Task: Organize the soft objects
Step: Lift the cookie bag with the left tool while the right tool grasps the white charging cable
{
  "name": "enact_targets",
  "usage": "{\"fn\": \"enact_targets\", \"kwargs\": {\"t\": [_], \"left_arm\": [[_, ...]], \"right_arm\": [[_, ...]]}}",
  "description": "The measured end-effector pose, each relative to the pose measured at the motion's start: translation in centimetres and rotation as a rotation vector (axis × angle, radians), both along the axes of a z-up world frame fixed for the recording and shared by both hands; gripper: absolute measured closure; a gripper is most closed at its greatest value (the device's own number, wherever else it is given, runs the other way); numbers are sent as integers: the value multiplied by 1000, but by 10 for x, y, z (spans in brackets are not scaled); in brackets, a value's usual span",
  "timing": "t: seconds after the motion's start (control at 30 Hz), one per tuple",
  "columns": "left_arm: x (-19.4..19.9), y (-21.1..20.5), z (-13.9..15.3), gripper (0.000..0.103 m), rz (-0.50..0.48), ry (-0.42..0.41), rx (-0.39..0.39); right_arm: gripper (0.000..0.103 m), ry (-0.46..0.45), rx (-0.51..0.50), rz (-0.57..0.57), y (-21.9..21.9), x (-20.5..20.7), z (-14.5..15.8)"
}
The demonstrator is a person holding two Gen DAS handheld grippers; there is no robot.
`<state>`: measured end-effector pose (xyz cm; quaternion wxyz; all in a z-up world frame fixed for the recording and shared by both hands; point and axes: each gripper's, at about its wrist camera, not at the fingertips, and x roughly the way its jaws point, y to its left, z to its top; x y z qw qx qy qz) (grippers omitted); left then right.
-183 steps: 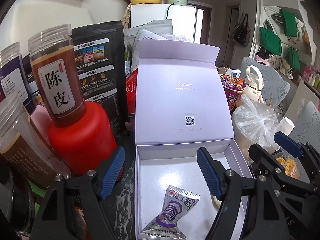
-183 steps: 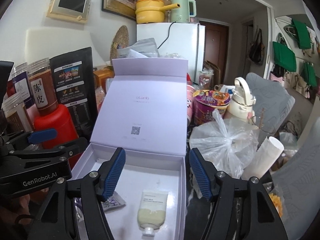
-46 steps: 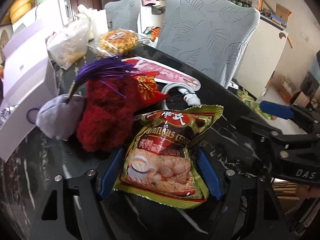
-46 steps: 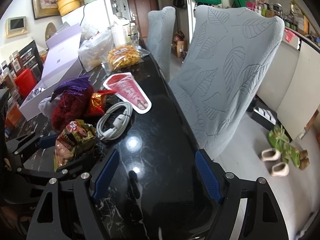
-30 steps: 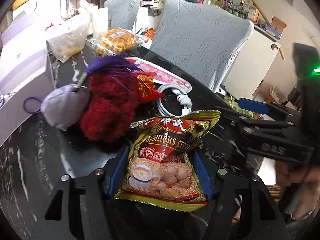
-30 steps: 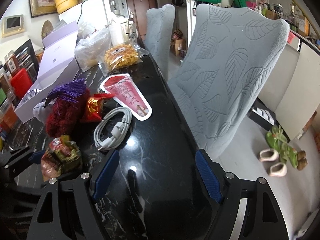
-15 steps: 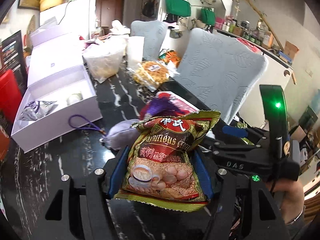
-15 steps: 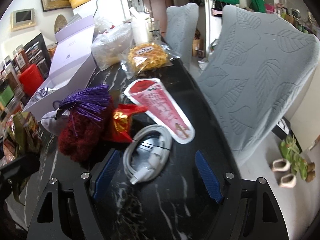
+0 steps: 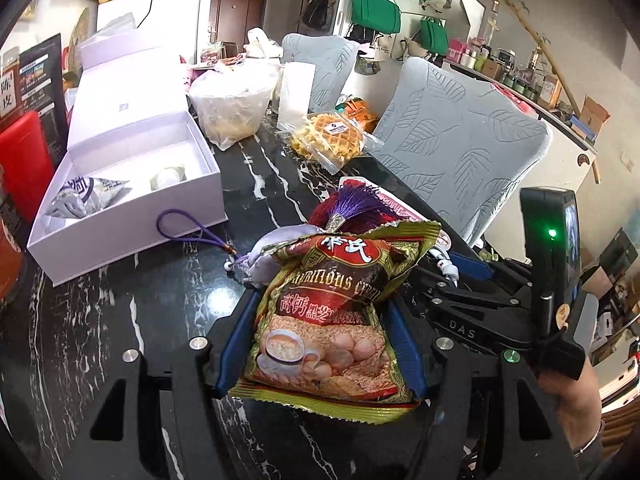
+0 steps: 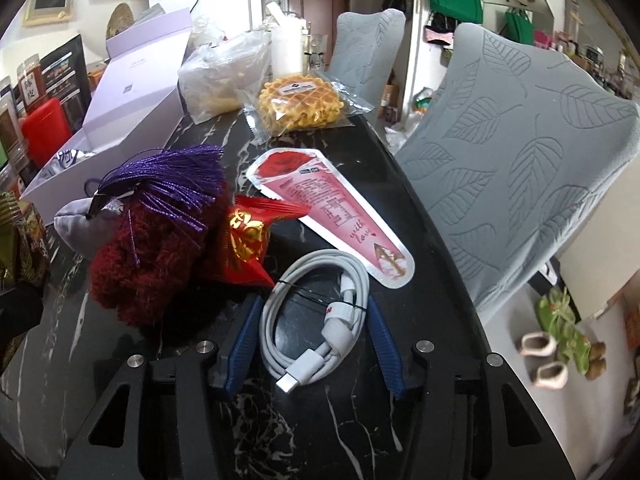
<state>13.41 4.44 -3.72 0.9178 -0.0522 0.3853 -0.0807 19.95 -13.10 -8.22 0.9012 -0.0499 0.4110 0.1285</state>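
**Snack bag in one gripper, cable between the other's fingers**

The left gripper has its blue fingers pressed in against both sides of a green and gold cereal snack bag, which it holds up above the black marble table. The bag stands upright between the pads, its crimped top edge pointing away from the camera.

The right gripper sits low at the table, its blue fingers set apart at a middling width on either side of a coiled white cable. The coil lies flat on the table; I cannot tell whether the pads touch it.

Just beyond the cable lies a red foil packet, touching a fuzzy dark red bundle. A purple tassel drapes over that bundle, and a grey pouch sits against its far left side. Beside the red packet lies a long pink sachet with a rose print.

Farther back on the left is the open lavender box, lid tilted up. Inside it lie a silver and purple wrapper and a pale tube, apart from each other. A purple cord loop rests on the table against the box's front wall.

Beyond are a bagged waffle, a clear plastic bag, and grey leaf-patterned chairs along the table's right edge.
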Motion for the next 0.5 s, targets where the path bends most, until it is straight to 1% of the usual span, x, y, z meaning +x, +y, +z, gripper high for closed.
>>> {"fn": "enact_targets", "kwargs": {"t": [0.13,0.5], "left_arm": [[-2,4,-2,40,8,3,-4],[-22,15,-2,40,31,0,-4]], "right_arm": [[51,7,29,-13,-7,-9,1],[51,-39,31,-18,-11,-45,21]]}}
